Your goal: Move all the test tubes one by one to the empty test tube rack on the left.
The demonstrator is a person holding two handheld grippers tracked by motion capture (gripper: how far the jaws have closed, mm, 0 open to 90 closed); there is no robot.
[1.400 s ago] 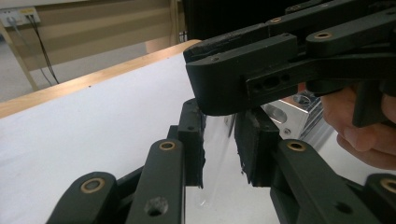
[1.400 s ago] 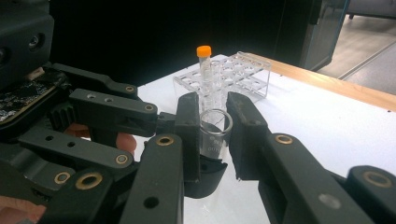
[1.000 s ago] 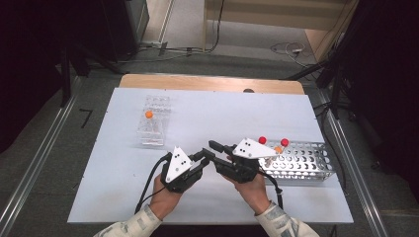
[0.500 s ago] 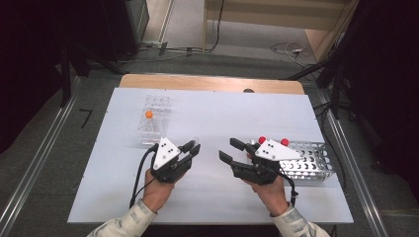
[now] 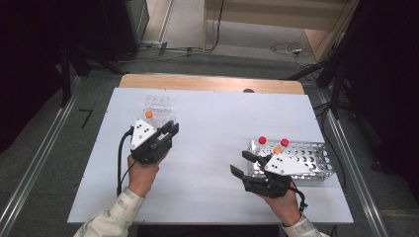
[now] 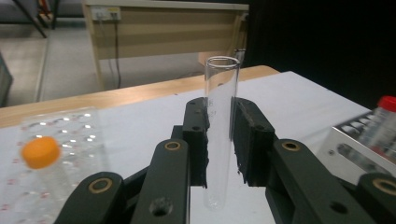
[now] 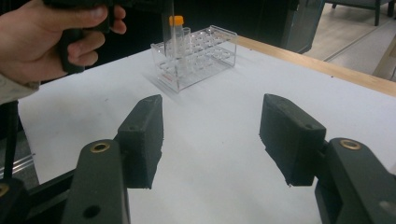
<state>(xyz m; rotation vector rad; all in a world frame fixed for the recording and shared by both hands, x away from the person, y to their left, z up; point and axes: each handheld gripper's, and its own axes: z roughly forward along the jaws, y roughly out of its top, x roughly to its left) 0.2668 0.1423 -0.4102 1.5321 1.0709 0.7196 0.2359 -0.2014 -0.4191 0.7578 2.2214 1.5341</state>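
The left tongs (image 6: 219,140) are clamped on a clear, uncapped glass test tube (image 6: 220,116), held upright between the pads; faint markings on the glass are too small to read. These tongs (image 5: 168,132) sit just beside the clear plastic tube rack (image 5: 158,106) near the worktop's far left, which holds an orange-capped tube (image 5: 148,114). The right tongs (image 7: 210,135) gape wide and hold nothing, hovering over the bare white worktop (image 5: 212,128). That hand (image 5: 281,205) rests near the front right edge, beside the perforated metal rack (image 5: 309,155) carrying red-capped tubes (image 5: 262,140).
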